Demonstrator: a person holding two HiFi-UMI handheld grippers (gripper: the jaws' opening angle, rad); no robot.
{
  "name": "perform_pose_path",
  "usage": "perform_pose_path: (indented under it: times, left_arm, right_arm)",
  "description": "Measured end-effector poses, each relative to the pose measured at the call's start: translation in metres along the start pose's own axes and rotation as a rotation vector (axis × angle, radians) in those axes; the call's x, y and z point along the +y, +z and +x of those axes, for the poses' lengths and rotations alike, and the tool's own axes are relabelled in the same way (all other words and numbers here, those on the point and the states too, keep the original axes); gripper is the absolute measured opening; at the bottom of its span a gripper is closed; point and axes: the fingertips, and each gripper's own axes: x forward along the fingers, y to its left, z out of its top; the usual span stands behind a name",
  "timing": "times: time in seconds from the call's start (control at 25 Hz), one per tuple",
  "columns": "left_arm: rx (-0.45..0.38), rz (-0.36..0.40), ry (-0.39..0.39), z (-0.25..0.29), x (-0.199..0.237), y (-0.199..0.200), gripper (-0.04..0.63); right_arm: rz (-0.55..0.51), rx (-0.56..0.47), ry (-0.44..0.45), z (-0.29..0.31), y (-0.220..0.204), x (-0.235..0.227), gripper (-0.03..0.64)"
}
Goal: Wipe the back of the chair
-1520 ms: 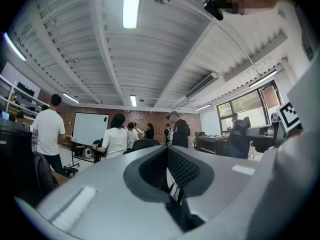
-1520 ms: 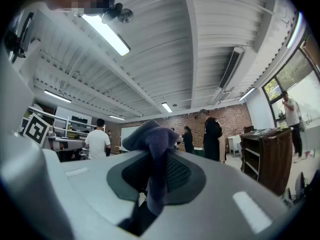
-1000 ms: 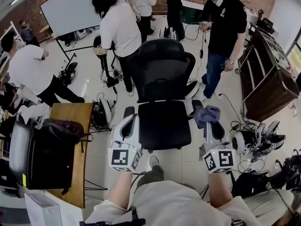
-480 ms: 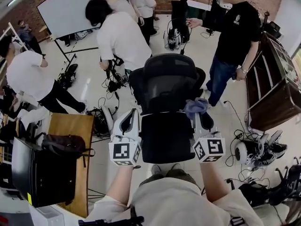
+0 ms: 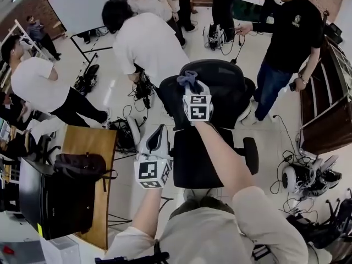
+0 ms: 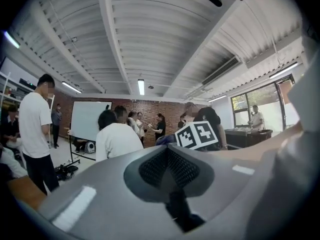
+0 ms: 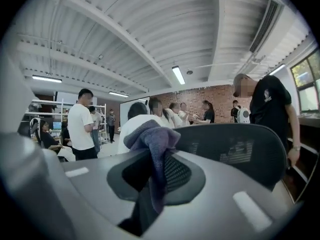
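A black mesh office chair stands in front of me, its back (image 5: 220,87) facing away and its seat (image 5: 201,158) below. My right gripper (image 5: 191,88) is raised to the upper left edge of that back, shut on a purple cloth (image 5: 188,79). In the right gripper view the cloth (image 7: 152,139) hangs from the shut jaws, with the chair back (image 7: 240,151) close behind it. My left gripper (image 5: 155,142) hovers low by the chair's left armrest, shut and holding nothing. The left gripper view looks across the room and shows the right gripper's marker cube (image 6: 198,134).
A person in a white shirt (image 5: 146,40) bends right behind the chair, and a person in black (image 5: 291,32) stands at its right. A wooden desk (image 5: 91,147) with a black bag (image 5: 77,166) is at my left. Cables and gear (image 5: 305,177) litter the floor; a wooden cabinet (image 5: 330,103) stands right.
My right gripper has carried the cloth from beside the right armrest up and left to the top of the chair back. The left gripper has stayed near the left armrest.
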Motion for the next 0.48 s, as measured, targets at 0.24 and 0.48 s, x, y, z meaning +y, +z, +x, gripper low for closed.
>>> perform_pose_path:
  times: [0.24, 0.48]
  left_arm:
    - [0.022, 0.001, 0.027, -0.002, 0.024, -0.011, 0.063]
    - [0.019, -0.028, 0.012, 0.002, 0.035, -0.024, 0.063]
  right_arm:
    - [-0.01, 0.007, -0.005, 0.012, 0.002, -0.005, 0.051]
    - [0.014, 0.007, -0.208, -0.036, -0.011, -0.126, 0.049]
